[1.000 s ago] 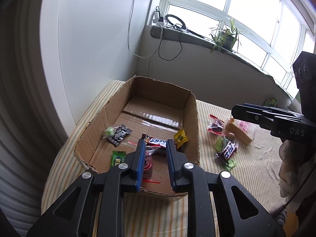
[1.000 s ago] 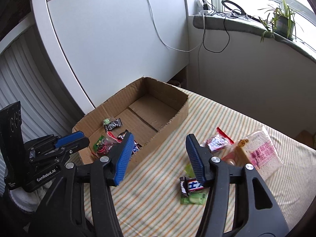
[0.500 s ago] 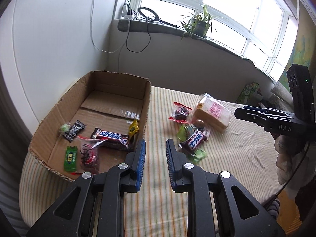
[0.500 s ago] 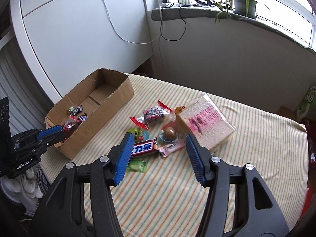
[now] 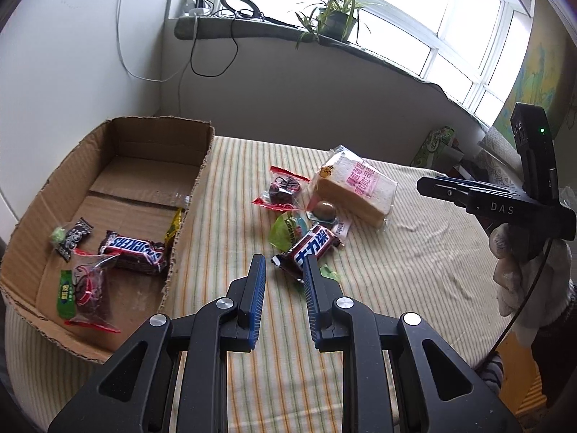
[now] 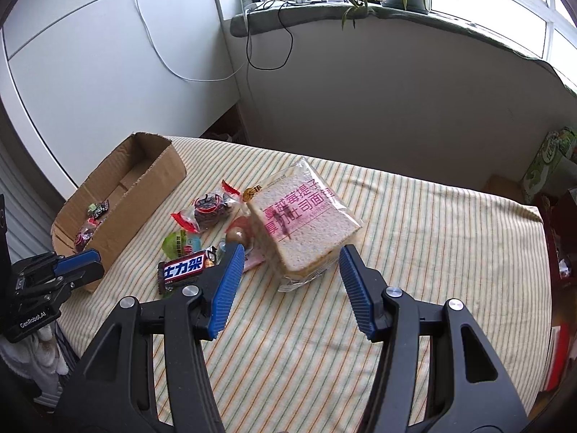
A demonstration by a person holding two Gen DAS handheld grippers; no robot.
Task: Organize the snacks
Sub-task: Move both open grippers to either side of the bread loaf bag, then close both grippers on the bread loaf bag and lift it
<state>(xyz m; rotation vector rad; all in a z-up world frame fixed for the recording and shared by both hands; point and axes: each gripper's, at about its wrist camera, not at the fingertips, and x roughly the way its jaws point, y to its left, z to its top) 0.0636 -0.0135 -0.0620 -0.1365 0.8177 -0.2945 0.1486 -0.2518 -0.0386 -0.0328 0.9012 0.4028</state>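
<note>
A cluster of loose snacks is shown on a striped tablecloth [image 6: 414, 238]: a bagged bread slice pack [image 6: 303, 216] with pink print, a red-wrapped dark sweet [image 6: 209, 211] at its 9 o'clock, a small brown egg-like snack [image 6: 236, 234] touching the bread's near-left edge, a green round packet [image 6: 178, 245], and a Chinese-labelled Snickers bar [image 6: 187, 267] nearest the camera. An open cardboard box [image 5: 196, 180] is seen at 9 o'clock of the cluster, just beside it on the same cloth; within it lie a Snickers bar [image 5: 135, 252], a red-trimmed clear packet [image 5: 90, 285], a green sachet [image 5: 66, 296], a black patterned sweet [image 5: 74, 238] and a yellow wrapper [image 5: 174, 225] leaning on the right wall. The right gripper [image 6: 288, 274] is held with its blue-padded jaws wide apart, the near end of the bread pack lying between them without contact. The left gripper [image 5: 283, 278] is held with jaws narrowly parted and empty, its tips just short of the Chinese-labelled bar. The surface is covered by a cream cloth with green and orange stripes, lightly wrinkled at 3 o'clock. Beyond it, at 12 o'clock, a grey curved wall is topped by a window sill [image 5: 252, 29] bearing a potted spider plant [image 5: 333, 18], a ring-shaped cable coil and a charger, from which black and white cables [image 5: 212, 57] hang. A white panel [image 6: 108, 72] stands at 10 o'clock, and a green box [image 6: 548, 166] at 3 o'clock.
</note>
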